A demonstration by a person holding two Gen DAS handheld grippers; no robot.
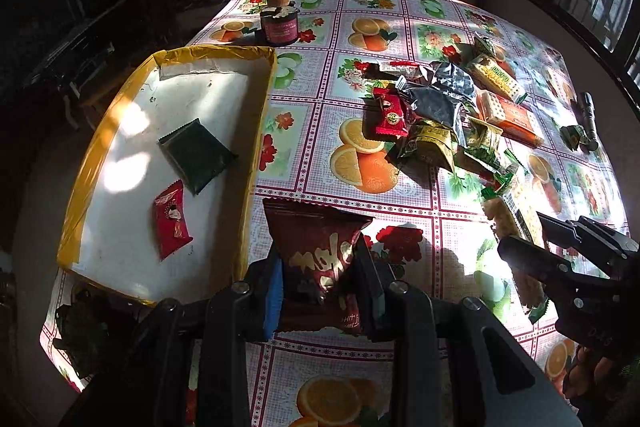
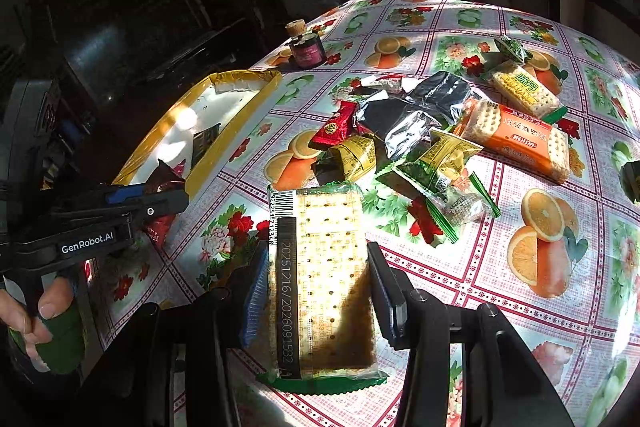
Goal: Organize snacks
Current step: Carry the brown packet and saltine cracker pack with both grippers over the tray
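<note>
My left gripper is shut on a maroon snack packet, held just right of the white tray's yellow-taped rim. In the tray lie a dark green packet and a red packet. My right gripper is shut on a clear cracker pack with green ends, held above the fruit-print tablecloth. A pile of mixed snacks lies beyond it. The right wrist view shows the left gripper at its left with the maroon packet, beside the tray.
A dark jar with a cork lid stands behind the tray. A slim dark torch-like object lies near the table's right edge. A dark packet lies at the near left corner. A person's hand grips the left handle.
</note>
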